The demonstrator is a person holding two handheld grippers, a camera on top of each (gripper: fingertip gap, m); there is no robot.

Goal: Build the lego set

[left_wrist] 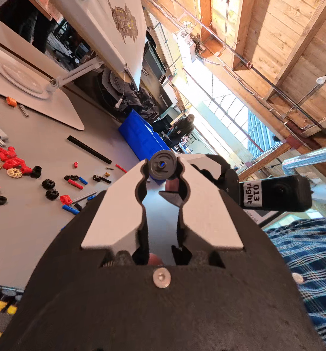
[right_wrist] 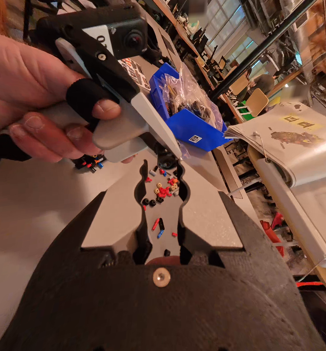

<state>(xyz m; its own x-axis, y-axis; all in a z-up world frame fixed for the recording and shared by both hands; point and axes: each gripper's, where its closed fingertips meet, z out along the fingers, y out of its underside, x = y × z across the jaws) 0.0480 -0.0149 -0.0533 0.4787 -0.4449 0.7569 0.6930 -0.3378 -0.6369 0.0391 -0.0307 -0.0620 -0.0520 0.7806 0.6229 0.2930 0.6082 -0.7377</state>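
My left gripper (left_wrist: 162, 164) is shut on a dark grey round lego piece (left_wrist: 163, 168), held up off the grey table (left_wrist: 44, 218). In the right wrist view, a hand brings the left gripper in from the upper left, and its white fingers (right_wrist: 158, 123) end on the dark piece (right_wrist: 165, 158). My right gripper (right_wrist: 161, 164) has its jaws apart, with its tips right at that piece. I cannot see it gripping anything. Its camera body (left_wrist: 276, 191) shows at the right of the left wrist view.
Loose parts lie on the table: a red and tan gear assembly (left_wrist: 12, 161), black gears (left_wrist: 49, 185), a long black axle (left_wrist: 89, 150) and small pins (right_wrist: 159, 228). A blue bin (right_wrist: 192, 127) holds plastic bags. The instruction booklet (right_wrist: 291, 136) rests on a stand. Only a small space, under 4 cm, lies between the two pairs of fingers.
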